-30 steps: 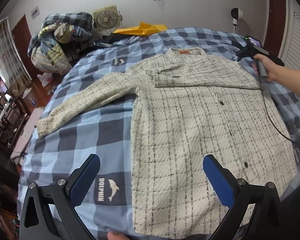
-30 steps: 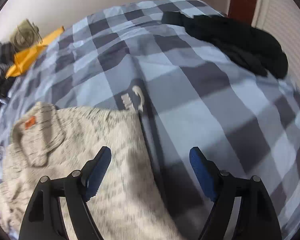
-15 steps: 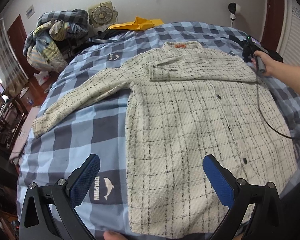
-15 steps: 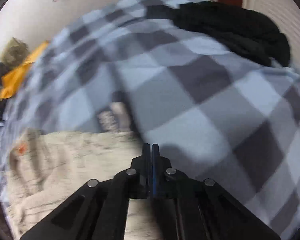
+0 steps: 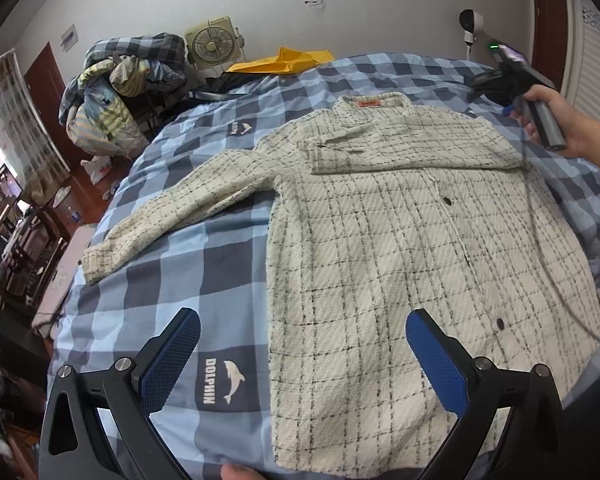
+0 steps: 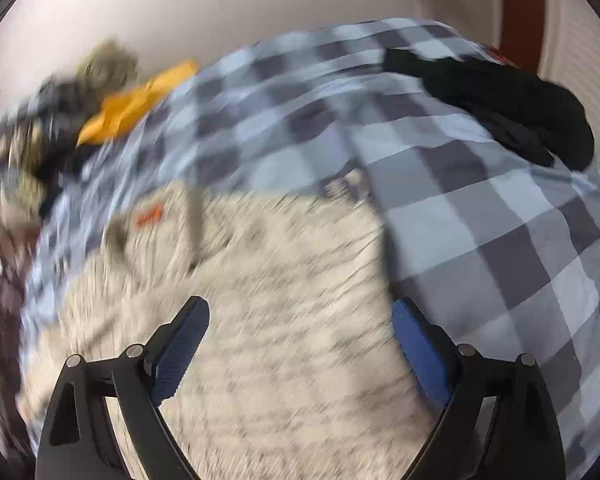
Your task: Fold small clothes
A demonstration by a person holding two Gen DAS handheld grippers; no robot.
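From the left wrist camera, the cream checked shirt point(image 5: 400, 248) lies front-up on the bed point(image 5: 228, 264). One sleeve is folded across the chest just below the collar; the other sleeve point(image 5: 172, 208) is spread out to the side on the blanket. The left gripper point(image 5: 300, 356) hovers over the hem with its jaws wide apart and nothing between them. The right gripper point(image 5: 512, 80) is in a hand beyond the shirt's far shoulder.

From the right wrist camera, blurred, the right gripper point(image 6: 300, 344) is above the shirt point(image 6: 284, 320), jaws opening and empty. A black garment point(image 6: 512, 108) lies well apart.

Judging from this, one sleeve is done. The next move calls for gripping the spread sleeve's cuff and carrying it across the chest.
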